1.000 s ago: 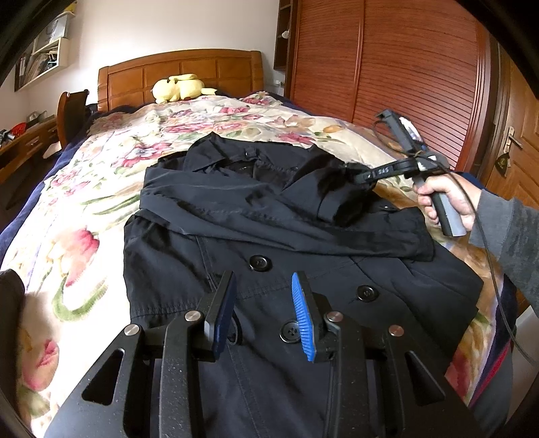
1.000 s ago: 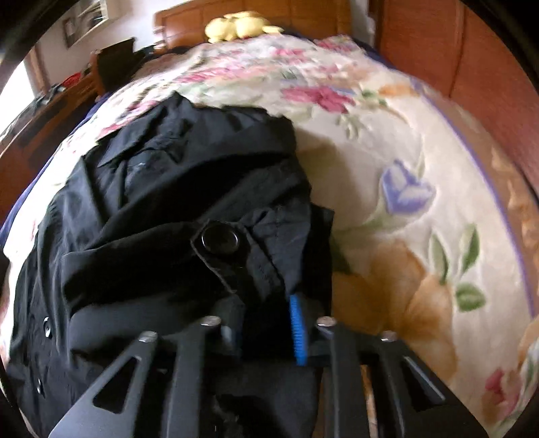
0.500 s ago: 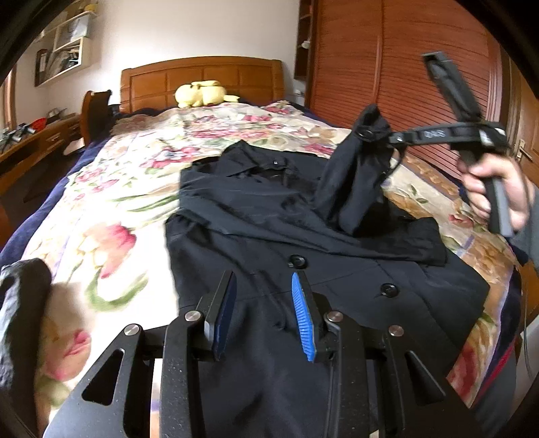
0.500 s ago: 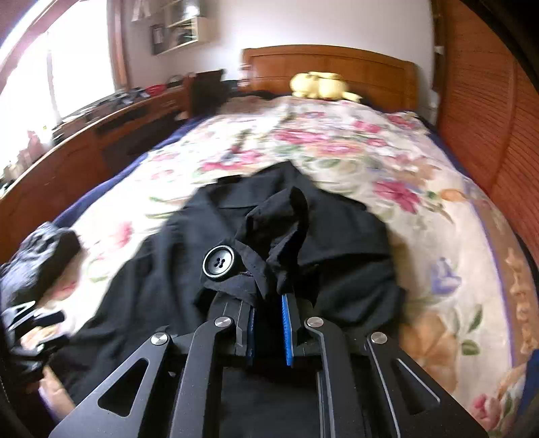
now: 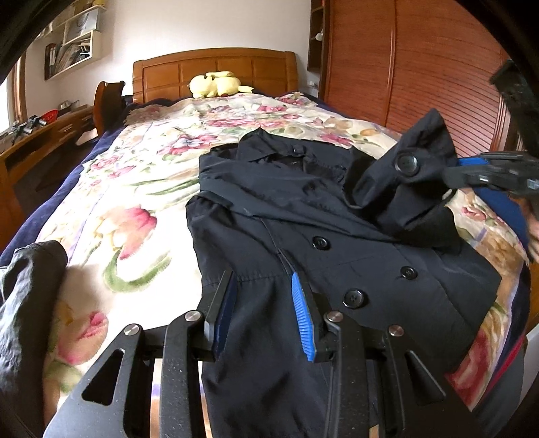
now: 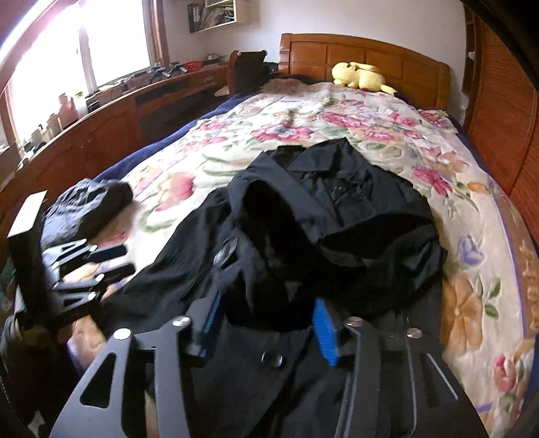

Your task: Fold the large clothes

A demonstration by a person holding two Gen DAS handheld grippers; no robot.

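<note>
A soft, heavy-draping black coat (image 5: 330,236) lies buttoned on the floral bed (image 5: 134,188), best gripped at cuff or hem, its sleeve cuff (image 5: 407,175) between the right hand-held gripper's (image 6: 266,323) parted jaws, the left hand-held gripper (image 5: 262,303) wide and empty.

A bed with a floral bedspread (image 5: 141,188) fills the room, its wooden headboard (image 5: 215,72) against the far white wall (image 5: 202,30), where a yellow plush toy (image 5: 215,84) lies. On the left, a long wooden desk (image 6: 111,114) cluttered with small items runs under a bright window (image 6: 111,40), with a chair (image 5: 109,101) near the headboard and a wall shelf (image 5: 72,43) above. Reddish slatted wooden wardrobe doors (image 5: 421,67) line the right side.
</note>
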